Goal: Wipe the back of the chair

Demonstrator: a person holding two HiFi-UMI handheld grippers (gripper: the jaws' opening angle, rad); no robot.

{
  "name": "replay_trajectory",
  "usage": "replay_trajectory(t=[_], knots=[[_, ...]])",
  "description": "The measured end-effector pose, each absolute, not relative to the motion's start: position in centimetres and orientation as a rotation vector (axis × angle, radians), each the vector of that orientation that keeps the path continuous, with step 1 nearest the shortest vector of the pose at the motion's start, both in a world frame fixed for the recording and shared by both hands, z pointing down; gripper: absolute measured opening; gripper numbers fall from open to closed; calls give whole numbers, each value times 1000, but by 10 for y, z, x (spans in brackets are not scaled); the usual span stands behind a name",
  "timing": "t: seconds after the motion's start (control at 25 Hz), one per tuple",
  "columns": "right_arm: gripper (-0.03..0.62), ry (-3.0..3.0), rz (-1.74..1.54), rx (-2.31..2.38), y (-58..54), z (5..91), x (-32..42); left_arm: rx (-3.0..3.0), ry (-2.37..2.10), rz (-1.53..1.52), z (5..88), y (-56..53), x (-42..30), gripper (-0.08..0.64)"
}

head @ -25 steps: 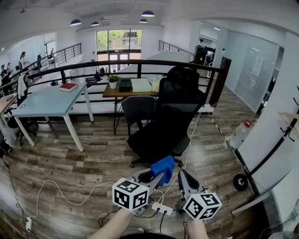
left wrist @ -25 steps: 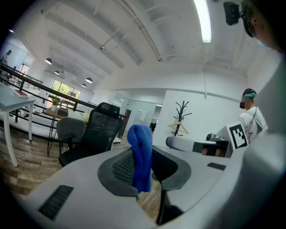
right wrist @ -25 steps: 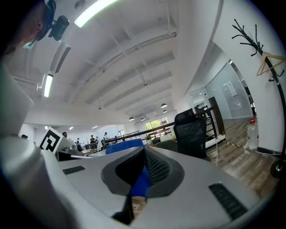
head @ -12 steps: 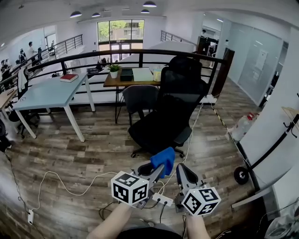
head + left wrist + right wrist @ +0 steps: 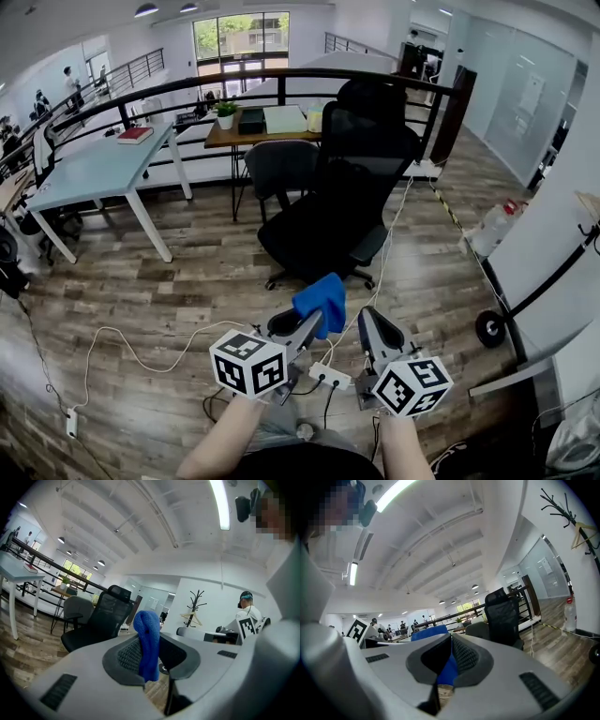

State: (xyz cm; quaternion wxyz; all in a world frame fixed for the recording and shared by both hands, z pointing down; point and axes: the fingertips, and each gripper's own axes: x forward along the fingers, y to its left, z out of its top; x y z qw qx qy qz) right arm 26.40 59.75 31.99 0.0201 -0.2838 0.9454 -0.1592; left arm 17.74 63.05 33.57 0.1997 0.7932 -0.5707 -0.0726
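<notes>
- Clamps a bunched, soft blue cloth (image 5: 322,298) between the jaws of the left gripper (image 5: 314,326), with a fold standing proud of the tips, probably so that fabric rather than plastic meets the chair.
- Holds the right gripper (image 5: 367,326) just beside it, jaws together on nothing. The blue glimpsed past them is the cloth in the other gripper.
- Places the black mesh-backed office chair (image 5: 361,178) well ahead on the wood-plank floor (image 5: 187,309), close before the dark metal railing (image 5: 281,77), seat turned this way.
- Shows no wiping yet, with cloth and backrest well apart. Likely calls for closing in and raising the cloth to the mesh.
</notes>
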Motion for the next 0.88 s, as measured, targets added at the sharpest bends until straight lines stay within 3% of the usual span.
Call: replay_trajectory(t=[0.32,0.88], knots=[[31,2918,-540,-936,555,337,240,2197,-1604,-177,351,593,139,95],[31,2862,-520,-995,433,319,91,2270,-1560,-106,336,468,-21,95]])
